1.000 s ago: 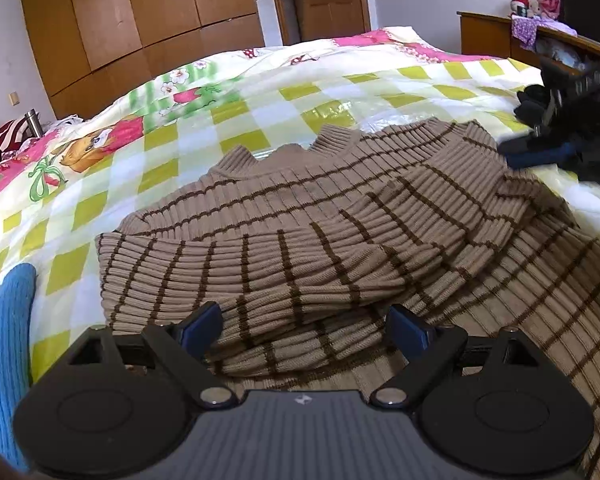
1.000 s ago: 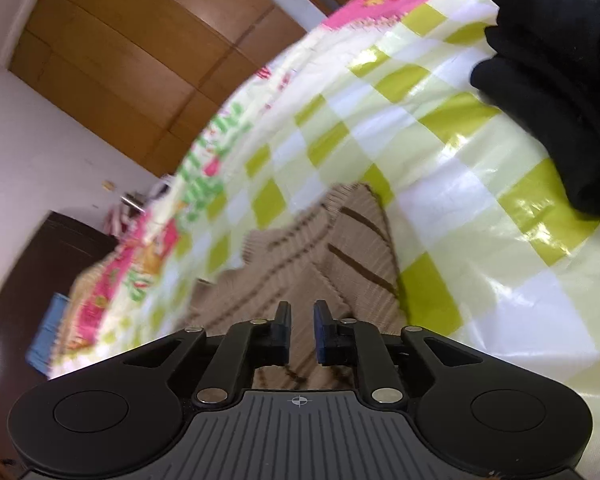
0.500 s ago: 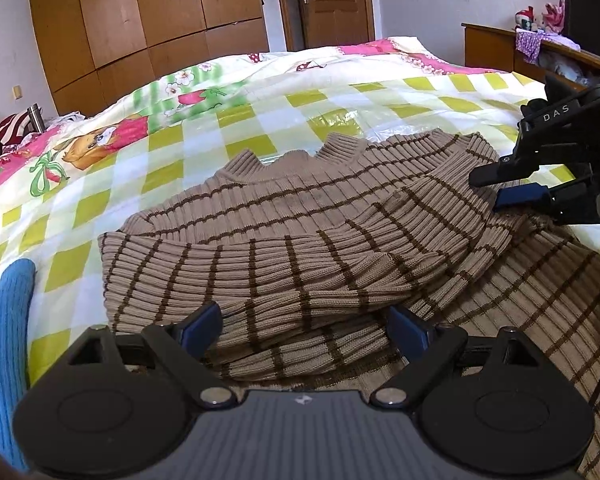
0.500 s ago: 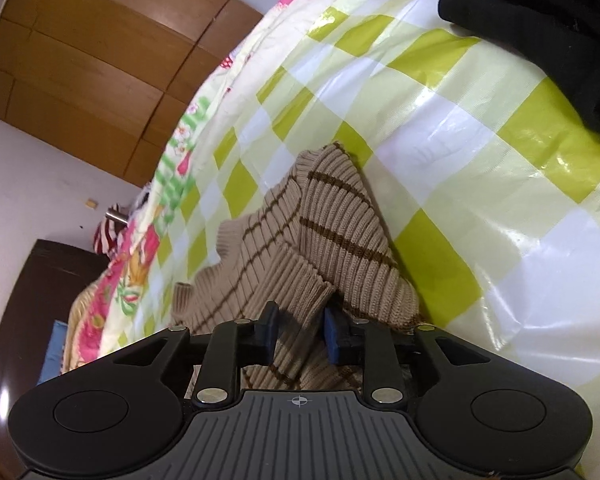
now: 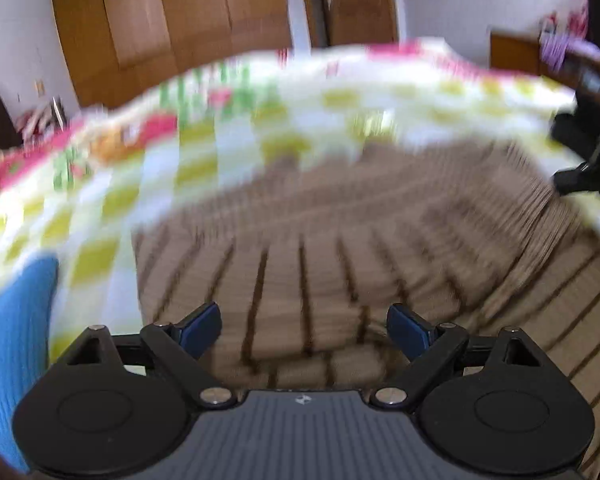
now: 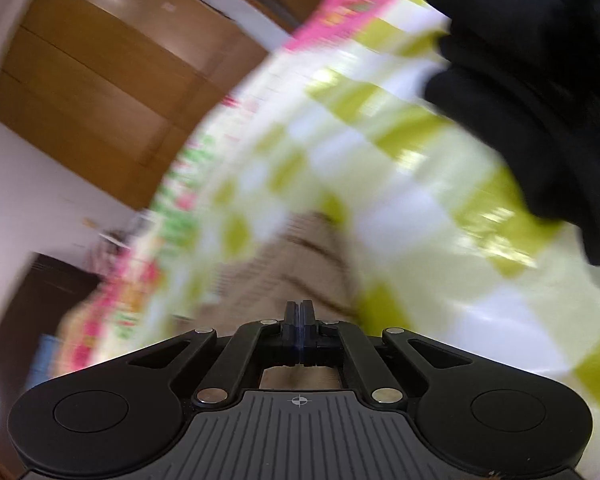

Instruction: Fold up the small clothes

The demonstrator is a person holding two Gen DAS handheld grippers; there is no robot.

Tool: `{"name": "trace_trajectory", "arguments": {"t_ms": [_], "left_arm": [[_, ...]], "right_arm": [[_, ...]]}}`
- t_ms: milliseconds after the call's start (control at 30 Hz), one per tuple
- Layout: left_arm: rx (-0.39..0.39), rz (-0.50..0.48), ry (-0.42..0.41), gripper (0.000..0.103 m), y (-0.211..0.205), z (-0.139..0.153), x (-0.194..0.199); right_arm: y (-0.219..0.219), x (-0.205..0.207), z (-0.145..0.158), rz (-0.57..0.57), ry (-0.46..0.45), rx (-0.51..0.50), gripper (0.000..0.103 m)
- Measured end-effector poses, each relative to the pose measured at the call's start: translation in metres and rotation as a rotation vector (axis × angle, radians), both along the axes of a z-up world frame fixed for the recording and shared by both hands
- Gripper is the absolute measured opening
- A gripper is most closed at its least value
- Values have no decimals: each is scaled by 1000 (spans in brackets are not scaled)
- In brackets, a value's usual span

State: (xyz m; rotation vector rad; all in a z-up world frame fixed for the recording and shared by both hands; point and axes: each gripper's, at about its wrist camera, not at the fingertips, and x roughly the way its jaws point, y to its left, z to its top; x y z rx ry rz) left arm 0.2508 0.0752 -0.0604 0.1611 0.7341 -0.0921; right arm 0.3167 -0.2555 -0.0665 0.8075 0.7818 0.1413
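My right gripper (image 6: 300, 314) has just closed: half a second ago its jaws stood a little apart with the folded edge of the brown striped sweater (image 5: 340, 248) between them, and now the two blue pads meet with no gap that I can see. In the right wrist view no fabric shows between the pads; the sweater (image 6: 300, 256) lies just beyond the tips, so I cannot say that I hold the edge. I judge that the knit may have slipped out, or only a very thin bit is caught.

My left gripper (image 5: 304, 328) is as it was a second ago: jaws wide open, nothing between them, low above the near part of the sweater. The fingers (image 5: 202, 326) do not press on the cloth, as far as the blur lets me see.

The sweater lies spread on the bed (image 5: 204, 168), on the yellow and white checked cover, with one layer folded over the body. Left of the sweater there is a blue cloth (image 5: 16, 320); beyond its right side, on the cover, a black garment (image 6: 540, 92). In the left view the right gripper stands at the sweater's far right edge.

Both pictures are now much smeared, unlike a second ago, so I think both hands are moving quickly. For the task this means the next fold is starting, but I should check the right grip before I pull.
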Motion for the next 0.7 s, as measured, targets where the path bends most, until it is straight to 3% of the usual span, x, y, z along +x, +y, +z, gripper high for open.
{"name": "trace_trajectory", "arguments": {"t_ms": [67,200,367,433,600,700], "left_arm": [[8,-18,8,103,4,-1,-7],[33,-36,-12,103,8,6,-24],[-29,-20,-66,103,22,21,-37],[-20,-20,-73,103,26,21,-34],[-18,18,1,103,45,2,-15],[-34,32,55,103,57,-6,-21]], "right_arm": [[2,-2,-2,9,14,-48,0],[28,-18,28,87,-105,-247,8],[85,-19,49,326,-180,-259,8],[111,-17,51,440,-198,-269,8],[171,1,32,673,-139,-218,8],[186,9,10,748,-18,-202,8]]}}
